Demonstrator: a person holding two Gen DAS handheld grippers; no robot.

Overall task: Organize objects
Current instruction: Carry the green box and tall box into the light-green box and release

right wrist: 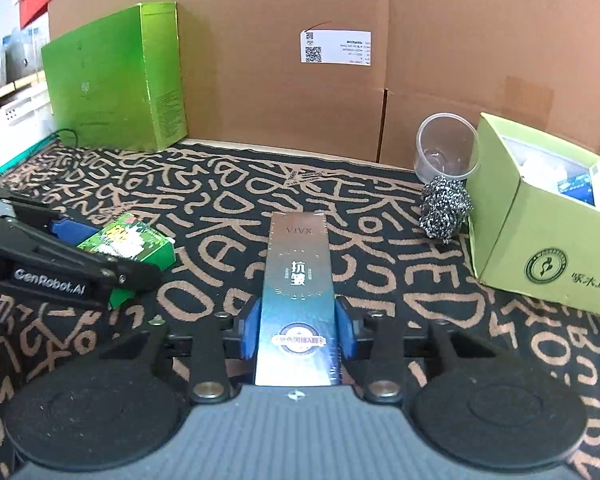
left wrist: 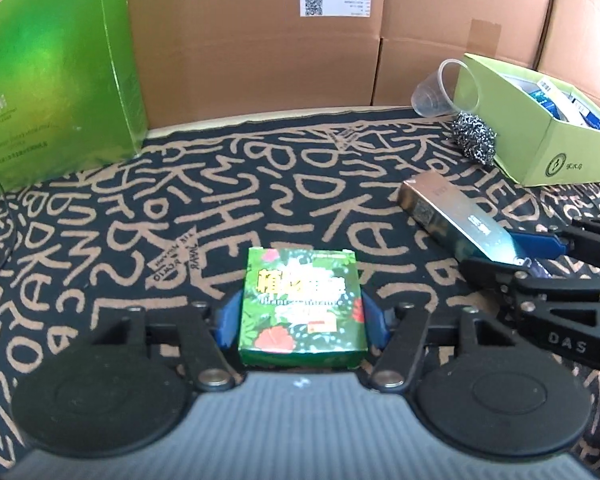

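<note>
**What I can't make out from here**

On my left wrist view, the tall green carton [left wrist: 56, 80] runs off the top and left edges, and its small print is too blurred to read. The open green box [left wrist: 540, 136] at the cloth's far right corner is cut by the right edge; its contents are partly hidden behind its wall. The shipping label [right wrist: 335, 47] on the cardboard wall [right wrist: 460, 60] is too small to read. Shelved items at the top left of my right view are a blur.

Cup [right wrist: 446, 148] behind scourer [right wrist: 444, 210], both left of open box [right wrist: 540, 248].
</note>
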